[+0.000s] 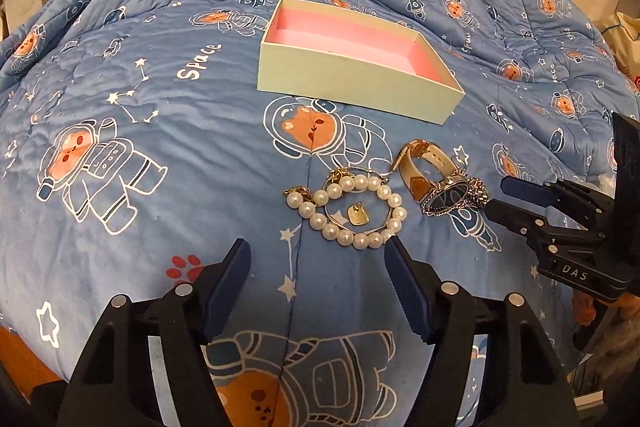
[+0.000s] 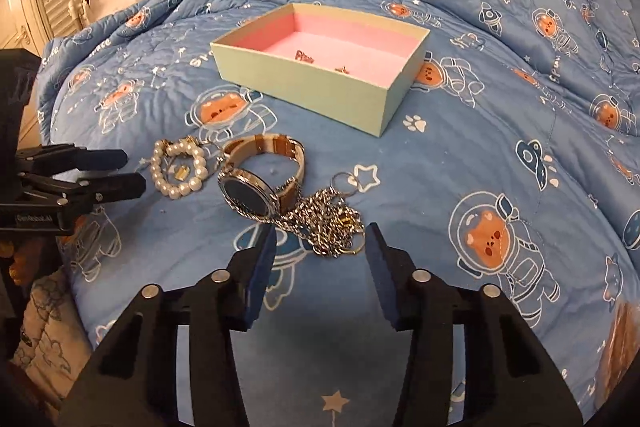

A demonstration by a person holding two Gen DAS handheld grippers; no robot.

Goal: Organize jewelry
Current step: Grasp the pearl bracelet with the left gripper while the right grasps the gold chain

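Left wrist view: the left gripper gapes wide, empty, before the pearl bracelet; bare quilt spreads leftward.

Right wrist view: the right gripper spreads empty around the chain, watch adjoining, box beyond.

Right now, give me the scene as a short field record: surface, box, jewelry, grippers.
surface: blue quilt with astronaut-bear print
box: open, pale outside, pink lining, two small pieces lying inside
pearls: loose ring on the quilt, small gold charm lying inside the ring
watch: on its side, dark face, tan and white strap
chain: silver heap beside the watch, touching it
left gripper: open, just short of the pearls, holding nothing
right gripper: open, fingers either side of the chain heap, not shut on it
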